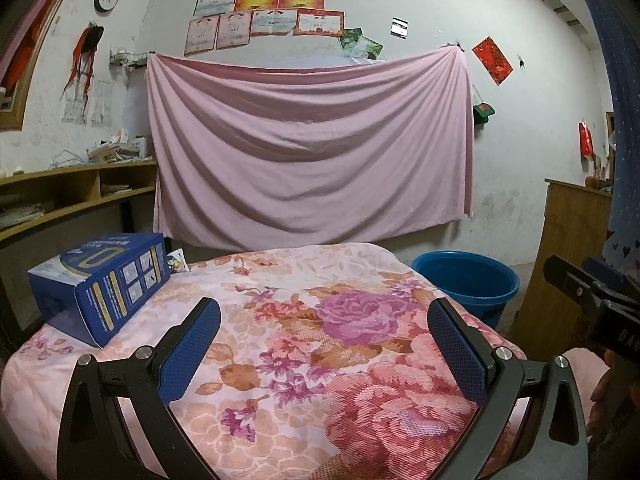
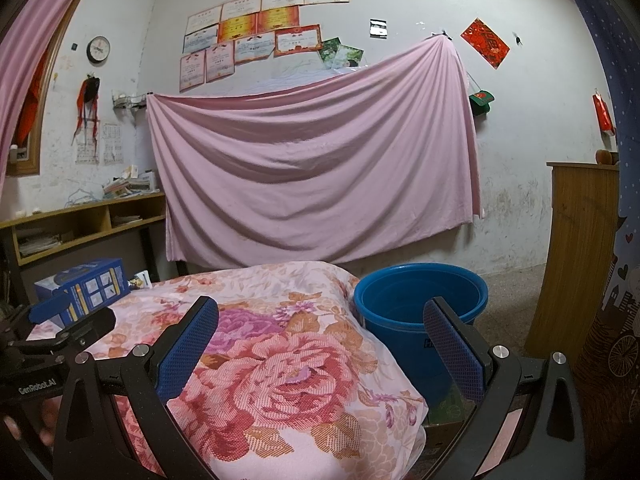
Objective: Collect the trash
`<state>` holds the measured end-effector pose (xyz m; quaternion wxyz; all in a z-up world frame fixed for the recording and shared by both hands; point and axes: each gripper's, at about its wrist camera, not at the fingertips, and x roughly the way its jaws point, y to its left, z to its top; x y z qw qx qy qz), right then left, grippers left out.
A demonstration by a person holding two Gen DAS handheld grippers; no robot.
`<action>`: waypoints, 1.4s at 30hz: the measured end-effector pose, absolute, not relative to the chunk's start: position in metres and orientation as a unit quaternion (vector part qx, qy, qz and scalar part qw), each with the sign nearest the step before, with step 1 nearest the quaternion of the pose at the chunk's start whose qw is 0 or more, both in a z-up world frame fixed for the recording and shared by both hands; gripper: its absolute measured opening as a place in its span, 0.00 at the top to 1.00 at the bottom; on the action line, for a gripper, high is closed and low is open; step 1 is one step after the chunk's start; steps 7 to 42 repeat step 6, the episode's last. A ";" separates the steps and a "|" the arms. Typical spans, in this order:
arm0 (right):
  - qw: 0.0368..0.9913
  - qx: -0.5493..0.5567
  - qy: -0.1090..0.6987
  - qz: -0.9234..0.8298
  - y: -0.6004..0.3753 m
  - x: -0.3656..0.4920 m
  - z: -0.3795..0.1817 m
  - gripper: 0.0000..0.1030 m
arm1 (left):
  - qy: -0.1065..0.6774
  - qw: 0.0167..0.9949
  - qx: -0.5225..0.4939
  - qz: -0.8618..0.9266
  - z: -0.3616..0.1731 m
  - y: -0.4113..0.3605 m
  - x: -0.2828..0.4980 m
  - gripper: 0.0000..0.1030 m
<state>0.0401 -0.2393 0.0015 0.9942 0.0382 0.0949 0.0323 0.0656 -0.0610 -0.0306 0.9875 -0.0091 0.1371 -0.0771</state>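
Dark blue rectangular cardboard box (image 1: 102, 286) with gold lettering and white pictogram panels lies on its side on floral pink quilt (image 1: 320, 340), up-left of left gripper (image 1: 324, 344). Both claws spread, empty. Round blue plastic bucket (image 2: 420, 300) sits just ahead of right gripper (image 2: 320, 344).

— Support surface? Floral quilt (image 1: 304, 332) in pink and red, spread over bed.
— Items on quilt? Blue carton (image 1: 100, 284) lying flat at far left corner; small printed packet (image 1: 178, 261) just behind it.
— Floor? Blue bucket (image 2: 420, 300) standing beside bed.
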 end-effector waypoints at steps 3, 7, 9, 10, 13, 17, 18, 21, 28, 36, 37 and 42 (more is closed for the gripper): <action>0.994 0.038 0.095 0.033 -0.238 0.039 0.001 0.00 | 0.138 0.987 -0.012 -0.076 -0.031 -0.059 0.067 0.02; 0.994 0.038 0.095 0.033 -0.237 0.038 0.000 0.00 | 0.142 0.987 -0.014 -0.072 -0.032 -0.057 0.068 0.02; 0.994 0.038 0.095 0.033 -0.237 0.038 0.000 0.00 | 0.142 0.987 -0.014 -0.072 -0.032 -0.057 0.068 0.02; 0.994 0.038 0.095 0.033 -0.237 0.038 0.000 0.00 | 0.142 0.987 -0.014 -0.072 -0.032 -0.057 0.068 0.02; 0.994 0.038 0.095 0.033 -0.237 0.038 0.000 0.00 | 0.142 0.987 -0.014 -0.072 -0.032 -0.057 0.068 0.02; 0.994 0.038 0.095 0.033 -0.237 0.038 0.000 0.00 | 0.142 0.987 -0.014 -0.072 -0.032 -0.057 0.068 0.02; 0.994 0.038 0.095 0.033 -0.237 0.038 0.000 0.00 | 0.142 0.987 -0.014 -0.072 -0.032 -0.057 0.068 0.02; 0.994 0.038 0.095 0.033 -0.237 0.038 0.000 0.00 | 0.142 0.987 -0.014 -0.072 -0.032 -0.057 0.068 0.02; 0.994 0.038 0.095 0.033 -0.237 0.038 0.000 0.00 | 0.142 0.987 -0.014 -0.072 -0.032 -0.057 0.068 0.02; 0.994 0.038 0.095 0.033 -0.237 0.038 0.000 0.00 | 0.142 0.987 -0.014 -0.072 -0.032 -0.057 0.068 0.02; 0.994 0.038 0.095 0.033 -0.237 0.038 0.000 0.00 | 0.142 0.987 -0.014 -0.072 -0.032 -0.057 0.068 0.02; 0.994 0.038 0.095 0.033 -0.237 0.038 0.000 0.00 | 0.142 0.987 -0.014 -0.072 -0.032 -0.057 0.068 0.02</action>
